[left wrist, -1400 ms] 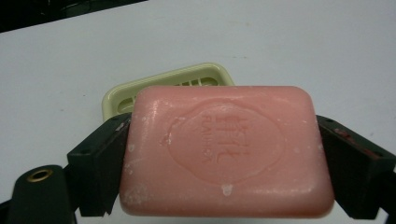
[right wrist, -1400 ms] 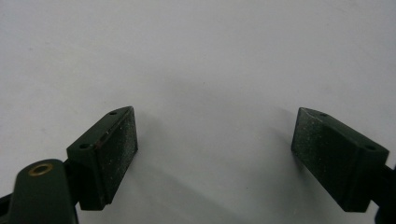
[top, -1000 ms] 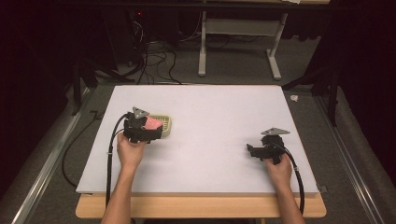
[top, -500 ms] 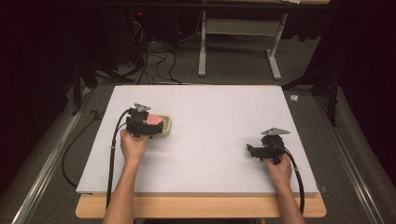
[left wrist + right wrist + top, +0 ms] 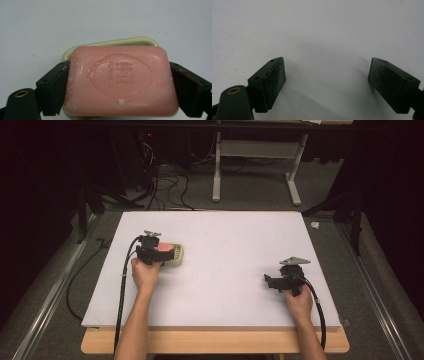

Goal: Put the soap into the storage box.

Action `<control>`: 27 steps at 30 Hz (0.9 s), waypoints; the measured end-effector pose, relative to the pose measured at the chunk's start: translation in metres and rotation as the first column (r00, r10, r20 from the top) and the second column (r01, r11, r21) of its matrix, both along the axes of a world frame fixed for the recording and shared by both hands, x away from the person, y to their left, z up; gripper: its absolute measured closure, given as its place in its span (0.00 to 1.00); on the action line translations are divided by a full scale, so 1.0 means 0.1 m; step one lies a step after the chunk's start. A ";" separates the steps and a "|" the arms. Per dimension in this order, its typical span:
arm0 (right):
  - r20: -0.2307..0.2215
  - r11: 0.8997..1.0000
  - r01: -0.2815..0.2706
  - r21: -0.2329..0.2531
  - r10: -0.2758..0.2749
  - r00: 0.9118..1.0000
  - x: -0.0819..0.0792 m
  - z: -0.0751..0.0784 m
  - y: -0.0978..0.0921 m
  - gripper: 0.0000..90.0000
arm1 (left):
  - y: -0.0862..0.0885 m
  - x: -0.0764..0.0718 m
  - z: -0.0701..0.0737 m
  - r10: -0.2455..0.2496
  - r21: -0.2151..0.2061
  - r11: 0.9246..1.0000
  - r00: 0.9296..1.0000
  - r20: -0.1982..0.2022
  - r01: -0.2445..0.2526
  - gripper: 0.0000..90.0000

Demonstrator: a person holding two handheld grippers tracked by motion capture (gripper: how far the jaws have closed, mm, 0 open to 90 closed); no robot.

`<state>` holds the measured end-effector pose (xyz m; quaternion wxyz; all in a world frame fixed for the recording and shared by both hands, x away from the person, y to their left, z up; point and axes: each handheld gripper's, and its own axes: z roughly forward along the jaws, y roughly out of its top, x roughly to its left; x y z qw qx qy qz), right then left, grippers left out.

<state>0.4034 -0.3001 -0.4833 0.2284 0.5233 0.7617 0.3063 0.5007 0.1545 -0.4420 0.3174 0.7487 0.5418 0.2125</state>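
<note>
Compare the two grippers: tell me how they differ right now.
The left gripper has its jaws pressed against the two ends of a pink soap bar above a pale green dish; the right gripper has its jaws spread wide with nothing between them. The left works at the table's left side, the right sits near the right front. Both have black jaws and trailing cables.

From my seat, the soap covers most of the dish; I can't read its stamped lettering fully.
</note>
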 end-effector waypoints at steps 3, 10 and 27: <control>0.002 1.000 -0.002 -0.002 0.002 1.000 0.00 0.00 0.00 0.17 | -0.01 0.03 -0.03 0.005 -0.002 1.000 1.000 -0.007 -0.005 0.15; 0.002 1.000 -0.001 -0.001 0.001 1.000 0.00 0.00 0.00 0.17 | -0.04 0.08 -0.11 0.014 -0.002 1.000 1.000 -0.016 -0.014 0.15; 0.002 1.000 -0.001 -0.001 0.001 1.000 0.00 0.00 0.00 0.17 | -0.07 0.10 -0.13 0.048 0.008 0.999 0.999 0.000 -0.048 0.14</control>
